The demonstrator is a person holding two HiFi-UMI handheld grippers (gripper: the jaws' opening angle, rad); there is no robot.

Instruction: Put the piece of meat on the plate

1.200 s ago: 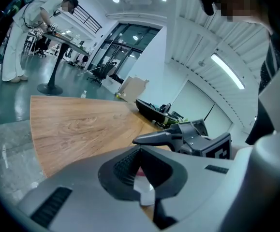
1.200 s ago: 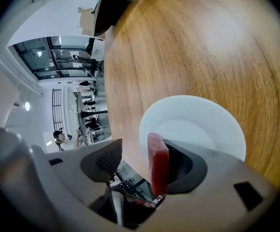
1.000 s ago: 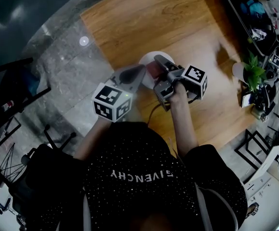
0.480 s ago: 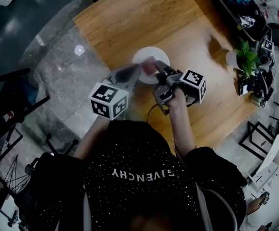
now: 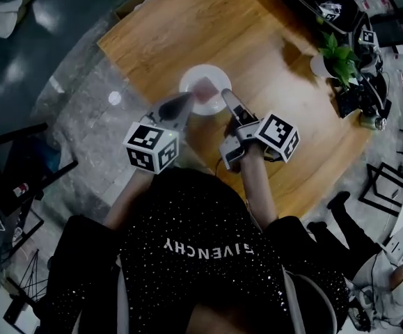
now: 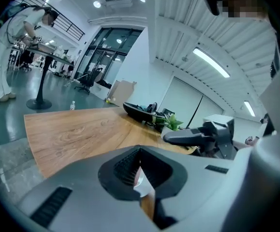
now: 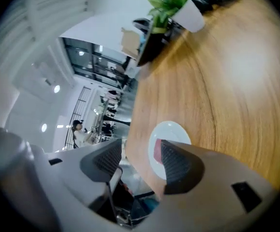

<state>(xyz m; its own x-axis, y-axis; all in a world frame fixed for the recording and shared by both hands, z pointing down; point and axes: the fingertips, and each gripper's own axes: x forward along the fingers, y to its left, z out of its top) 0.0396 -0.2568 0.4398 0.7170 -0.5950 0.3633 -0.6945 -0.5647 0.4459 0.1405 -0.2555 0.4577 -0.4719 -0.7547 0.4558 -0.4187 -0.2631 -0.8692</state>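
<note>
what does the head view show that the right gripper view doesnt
Only the head view: the left gripper, tapering to a closed point beside the plate, and the person's black shirt.
Only the right gripper view: the right gripper has its jaws apart with nothing between them, and a distant person stands in the hall beyond the table.
Both: the white plate with the piece of meat lying on it, the wooden table and the potted plant.
</note>
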